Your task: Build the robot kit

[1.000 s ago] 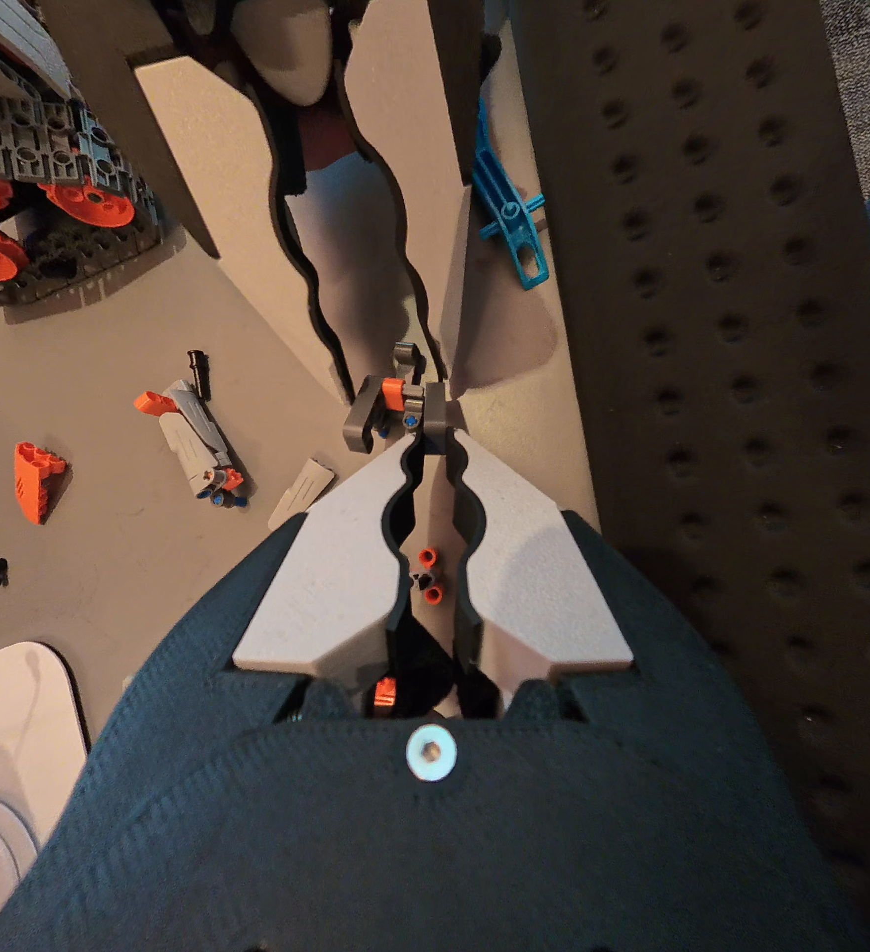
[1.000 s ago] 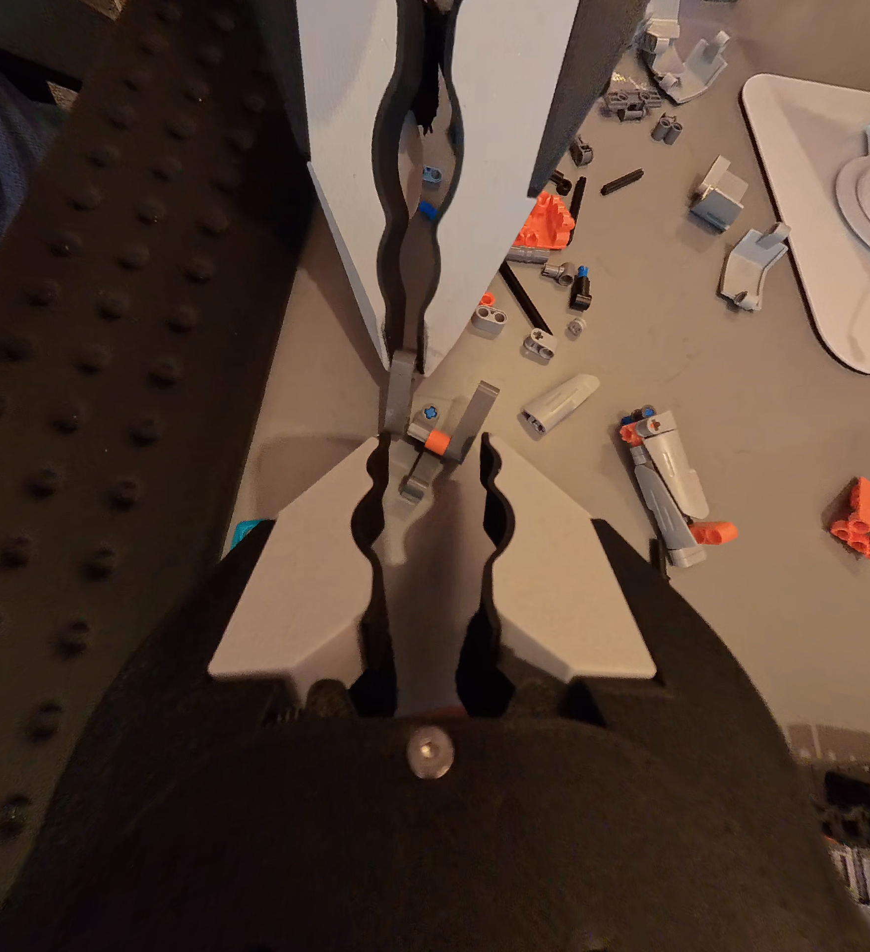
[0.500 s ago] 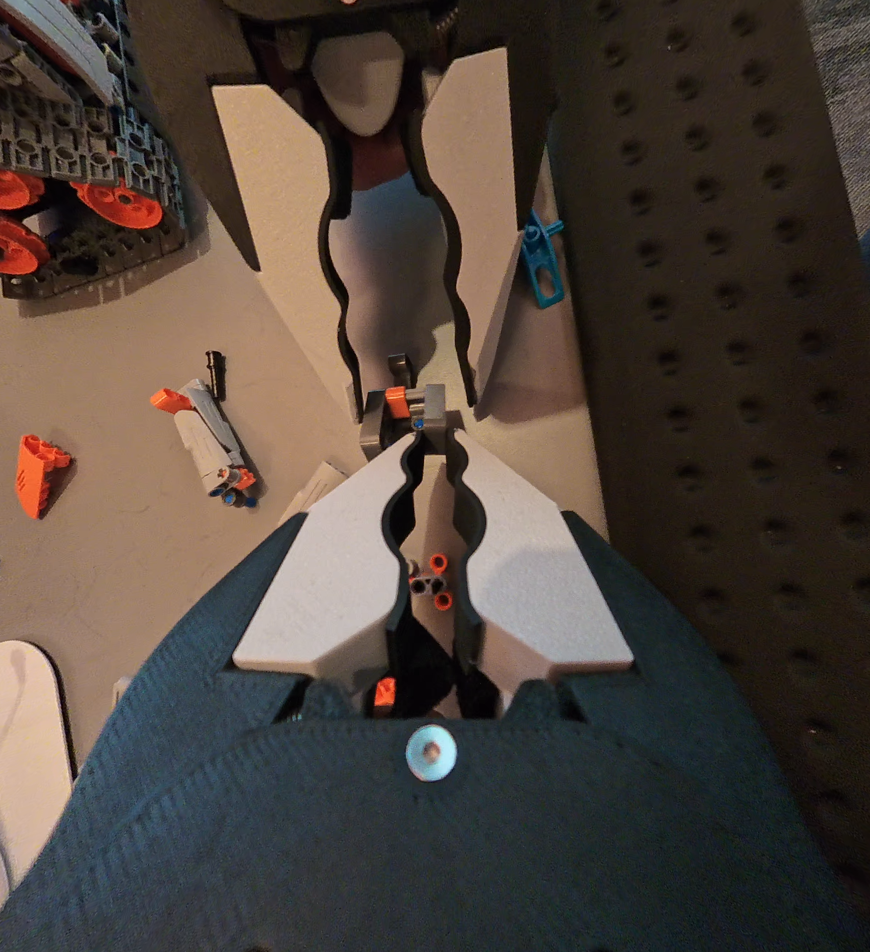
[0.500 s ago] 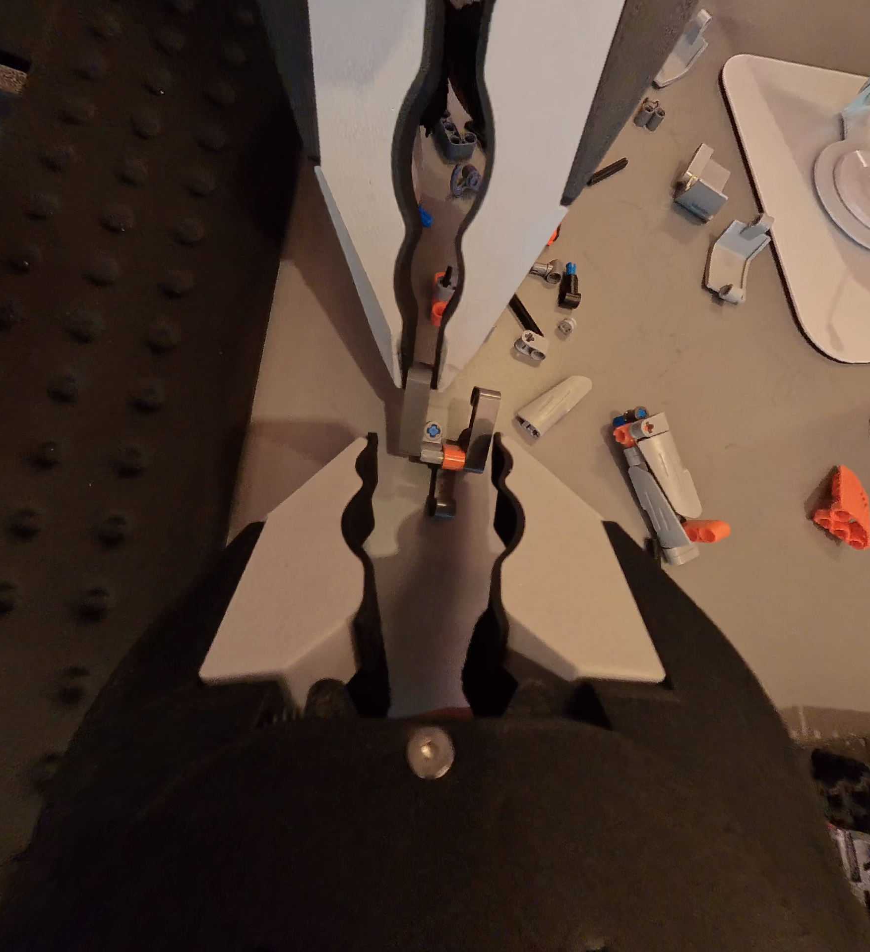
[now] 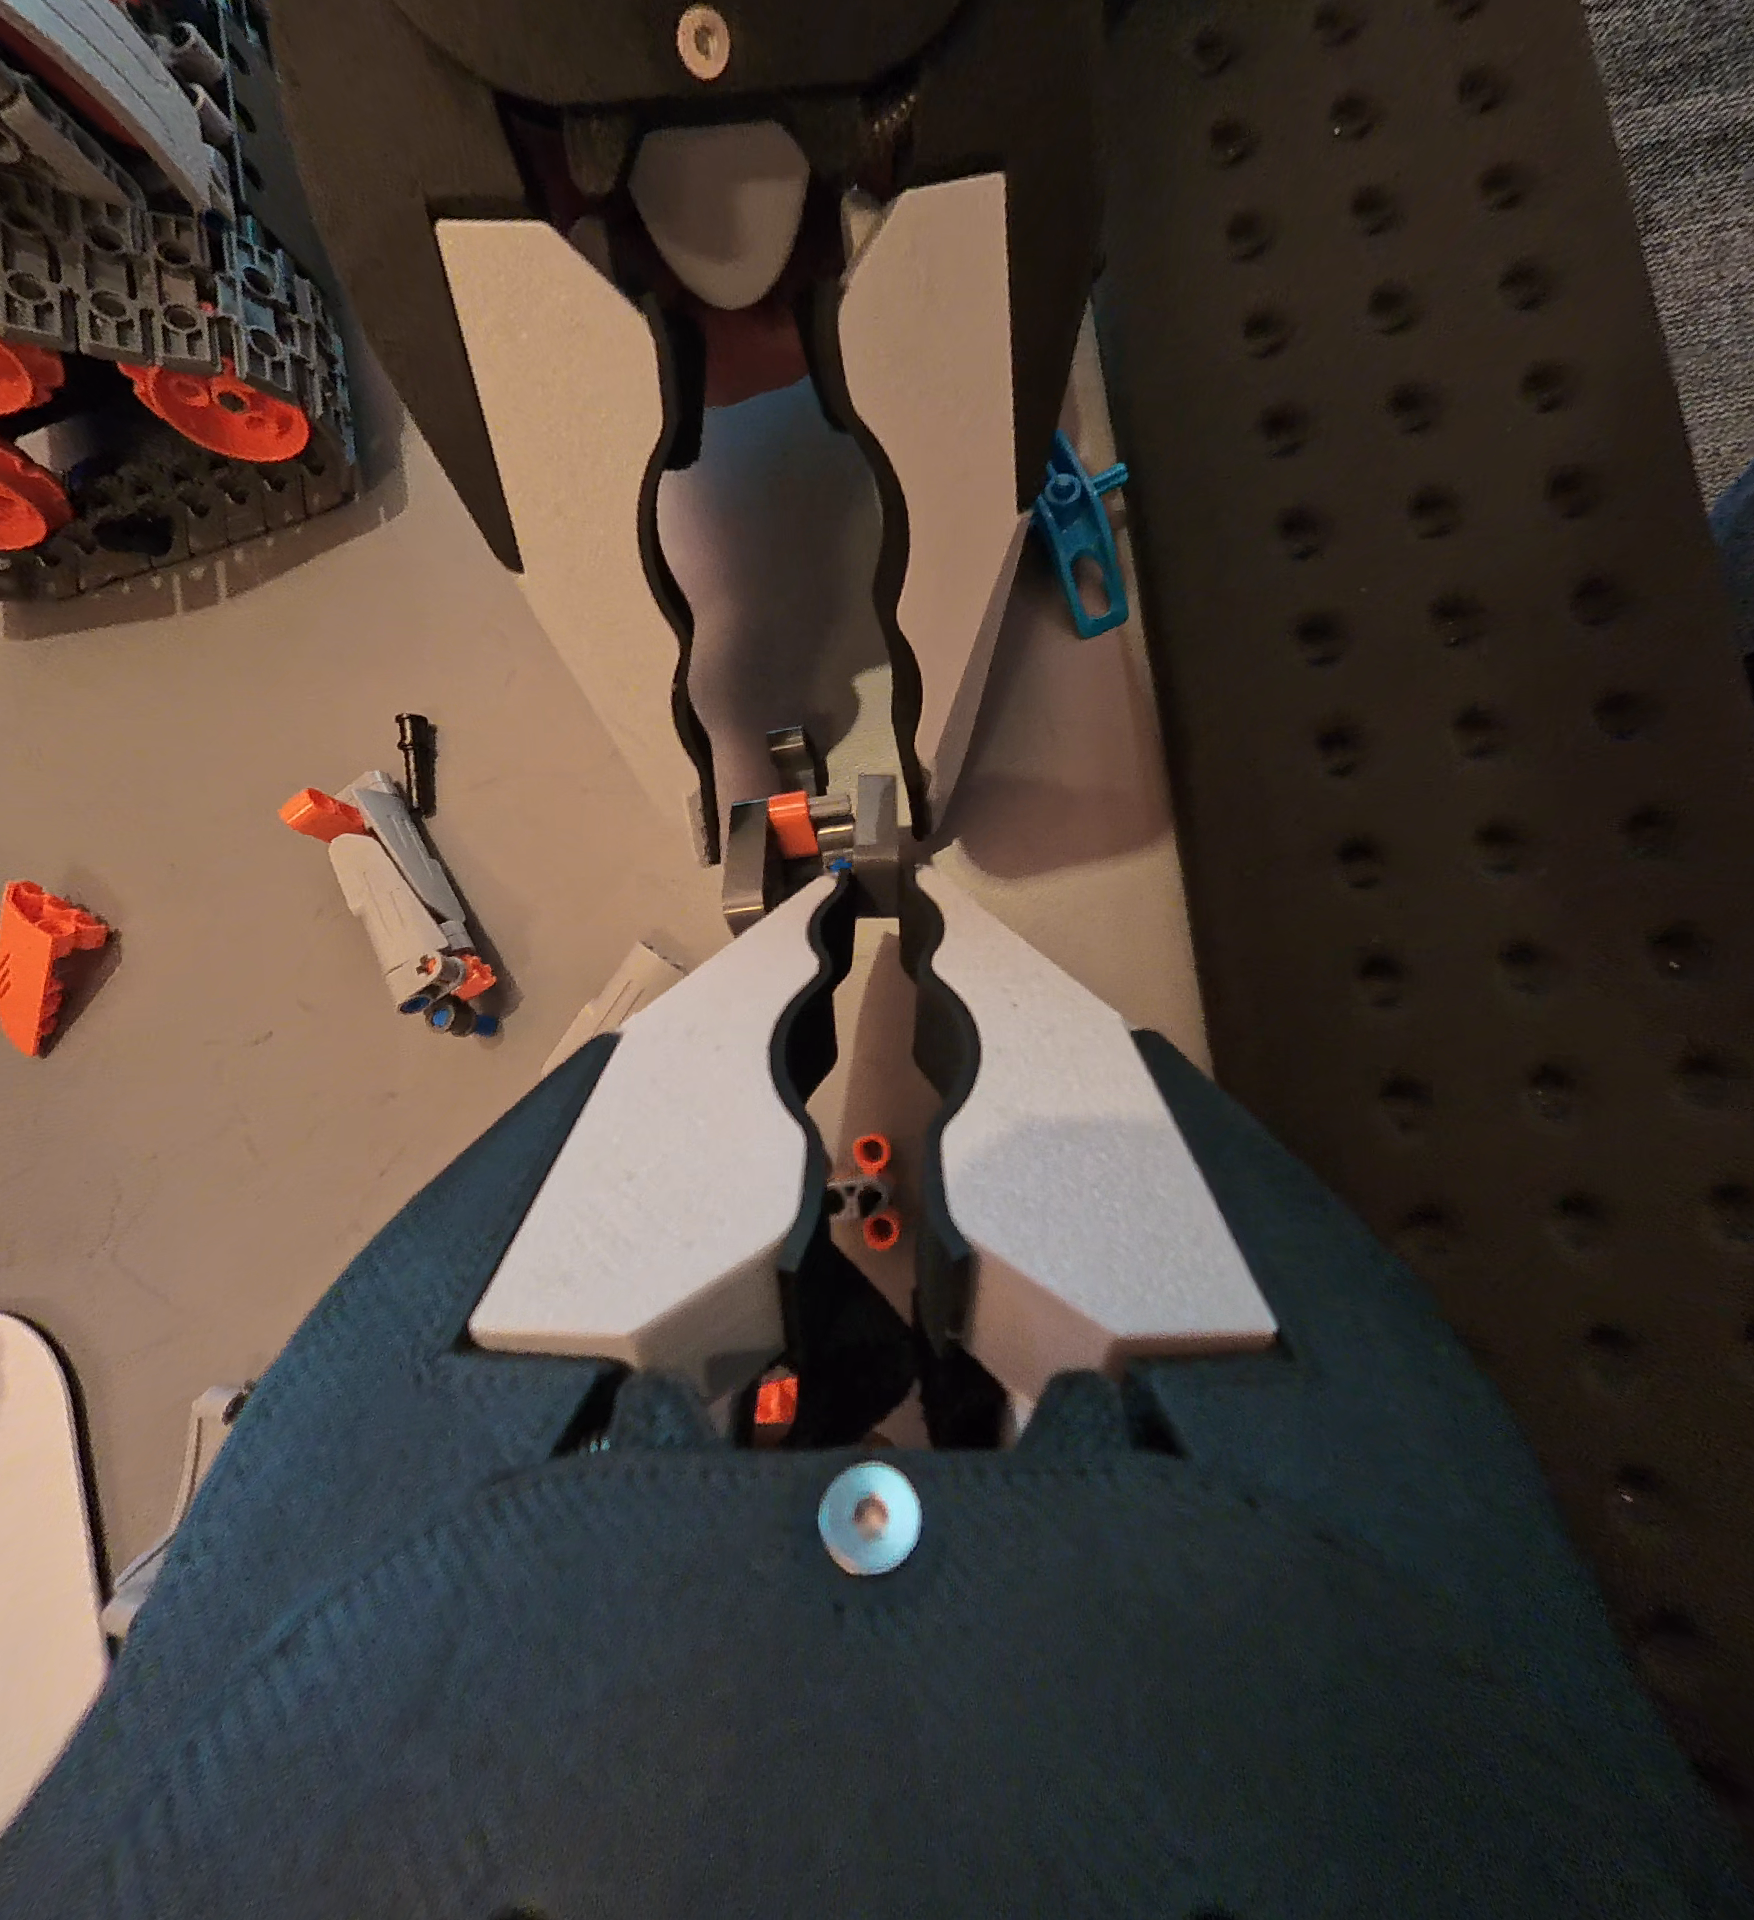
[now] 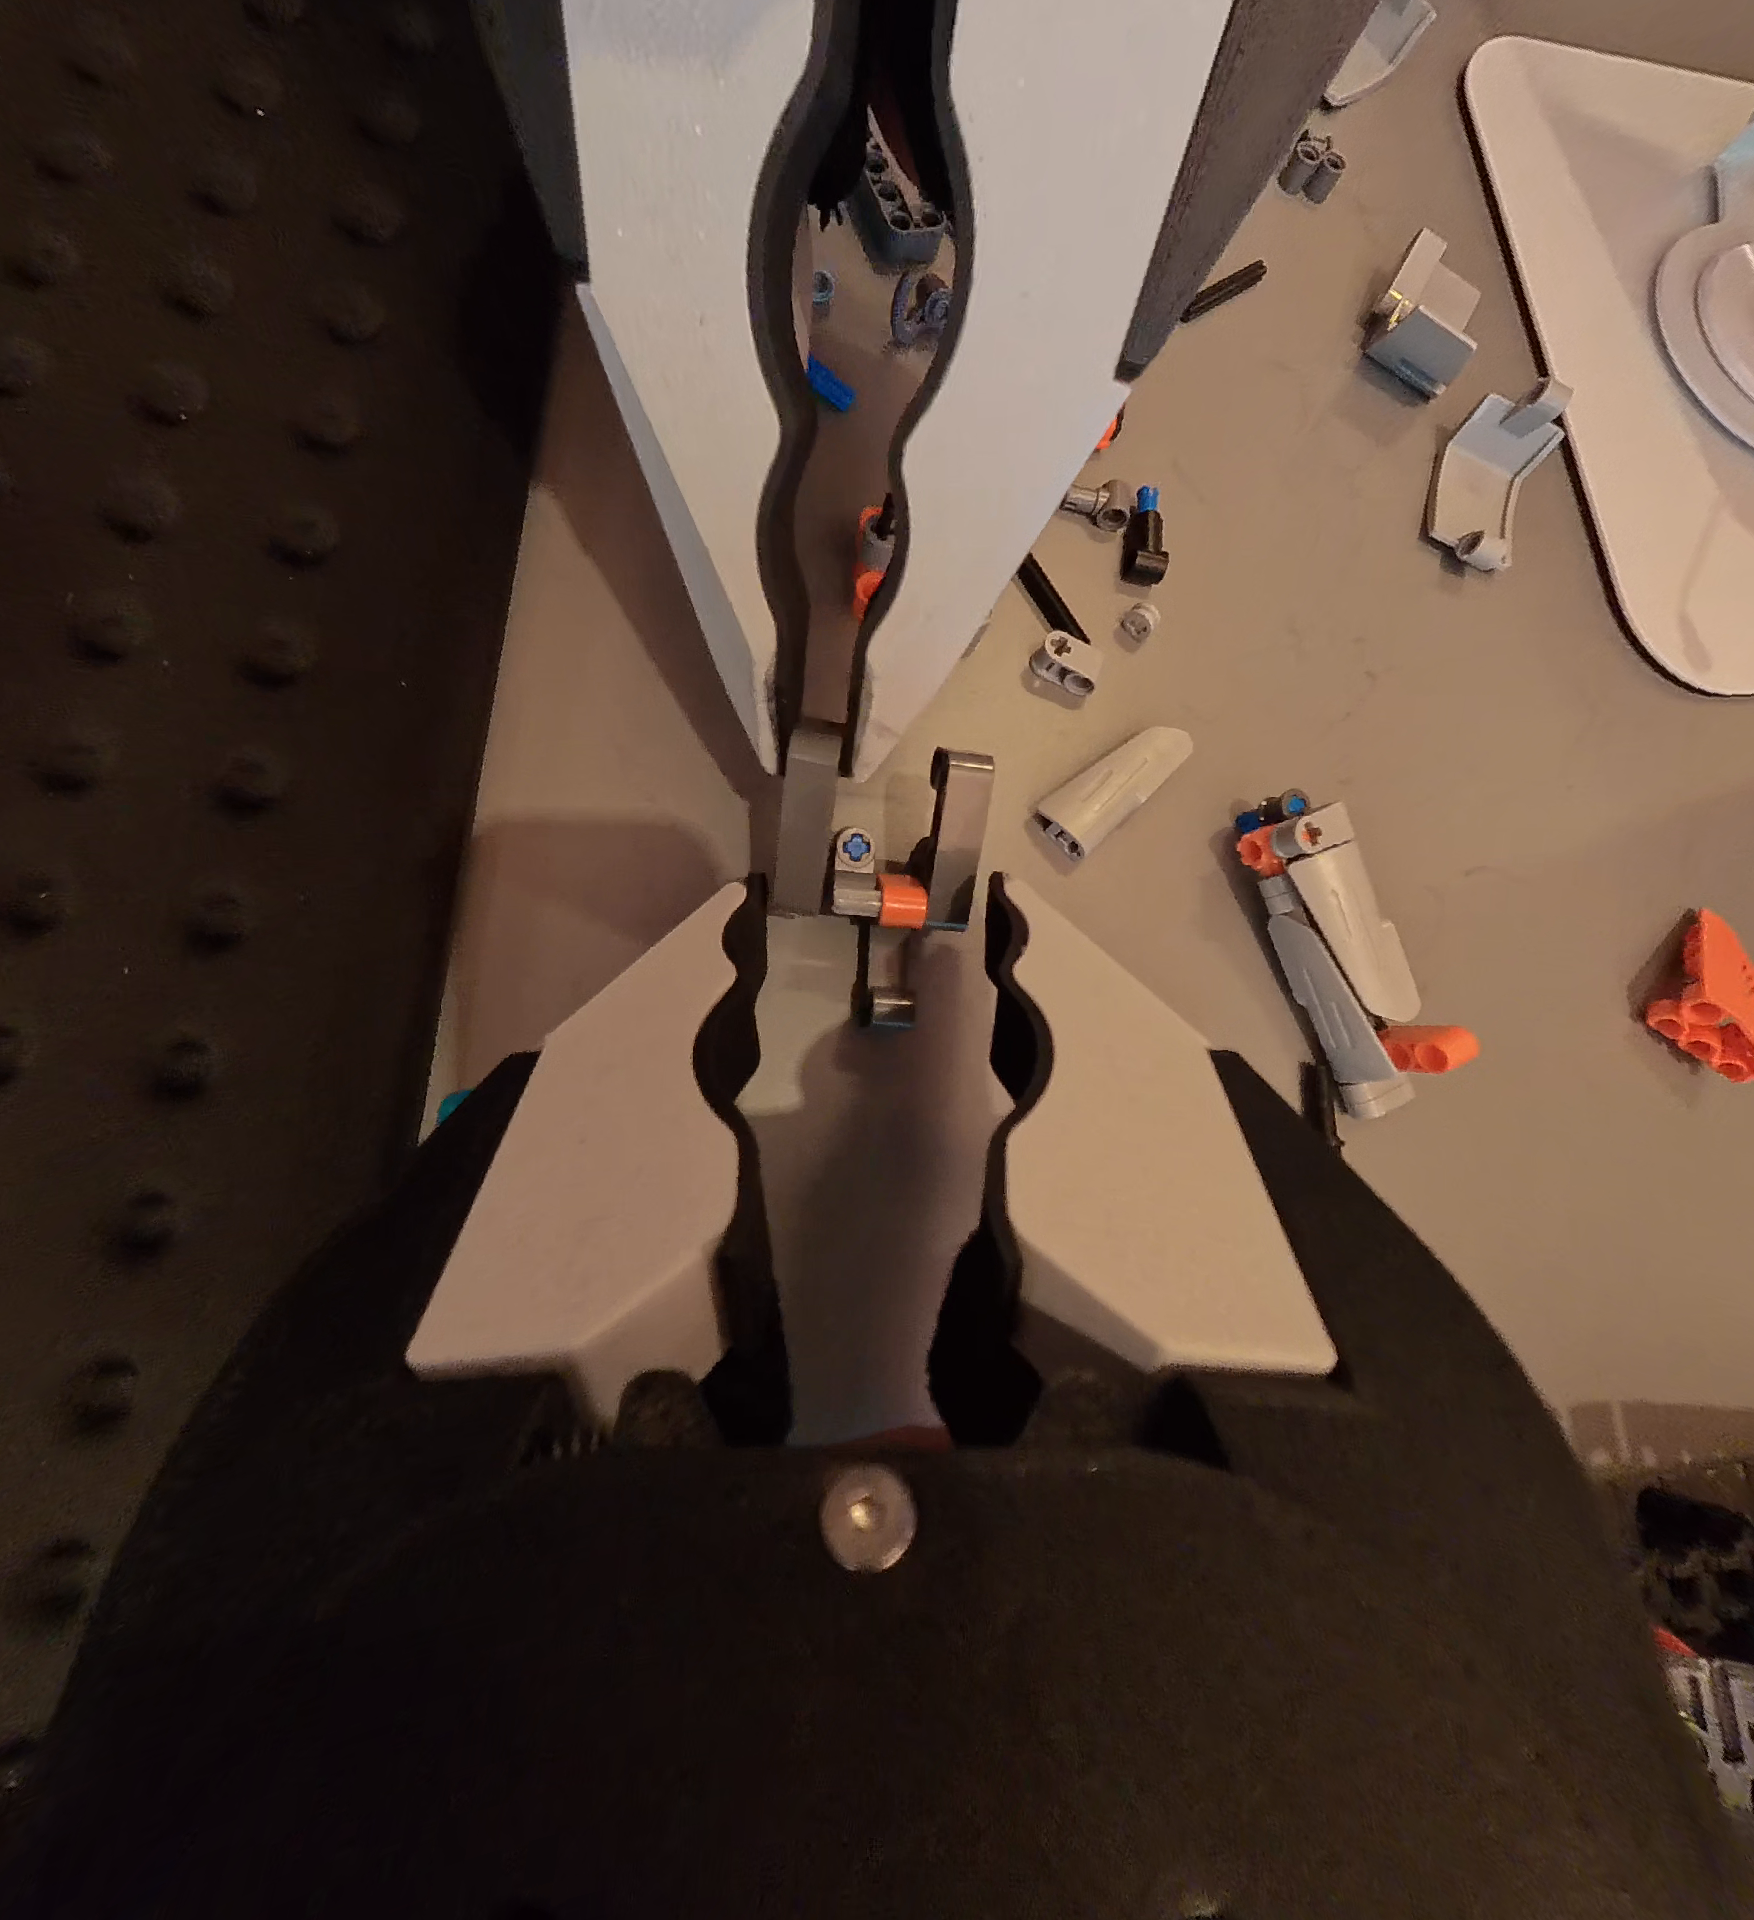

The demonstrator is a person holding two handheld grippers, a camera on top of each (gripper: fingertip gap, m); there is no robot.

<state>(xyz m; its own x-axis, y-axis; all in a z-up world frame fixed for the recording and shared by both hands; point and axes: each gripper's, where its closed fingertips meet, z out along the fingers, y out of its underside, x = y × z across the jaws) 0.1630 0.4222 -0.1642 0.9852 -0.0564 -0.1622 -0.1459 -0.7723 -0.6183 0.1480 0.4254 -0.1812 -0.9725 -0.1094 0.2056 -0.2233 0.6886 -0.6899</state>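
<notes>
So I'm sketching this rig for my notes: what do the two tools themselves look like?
Left tool: dark teal ribbed printed body, one silver screw at its centre, two pale grey wedge fingers lined with wavy black pads. Right tool: the same shape in black, with a duller metal screw, pale fingers and scalloped black pads. No cables or sleeves show.

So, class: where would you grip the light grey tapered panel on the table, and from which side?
Grip the light grey panel across its narrow width near mid-length, coming straight down. It lies flat on the table, with bare surface along both long edges, so fingers should fit either side; its rounded, tapered end would likely slip.
</notes>
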